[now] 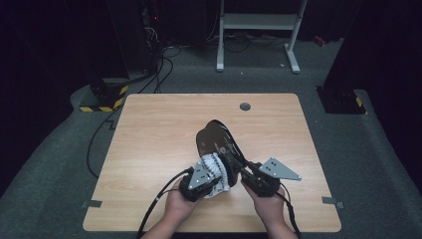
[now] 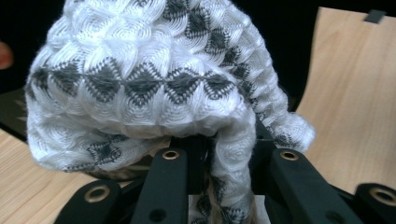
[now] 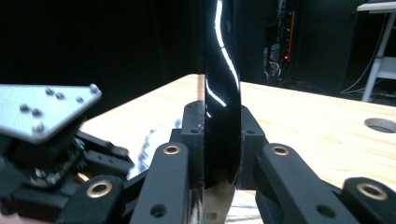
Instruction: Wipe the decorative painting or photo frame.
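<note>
A white and grey knitted cloth (image 1: 217, 174) bunches against the near end of a glossy black plate-like piece (image 1: 214, 137), which is held tilted up above the middle of the table. My left gripper (image 1: 213, 178) is shut on the knitted cloth (image 2: 149, 79), a fold of which is pinched between the jaws of my left gripper (image 2: 224, 156). My right gripper (image 1: 240, 168) is shut on the black piece (image 3: 219, 70), whose thin edge stands upright between the pads of my right gripper (image 3: 219, 144). The left gripper's grey plate (image 3: 44, 109) shows close beside it.
The wooden table (image 1: 149, 129) has a round grommet hole (image 1: 245, 106) near its far edge. A black cable (image 1: 97, 142) hangs off the table's left side. White stand legs (image 1: 293, 45) and more cables lie on the floor behind.
</note>
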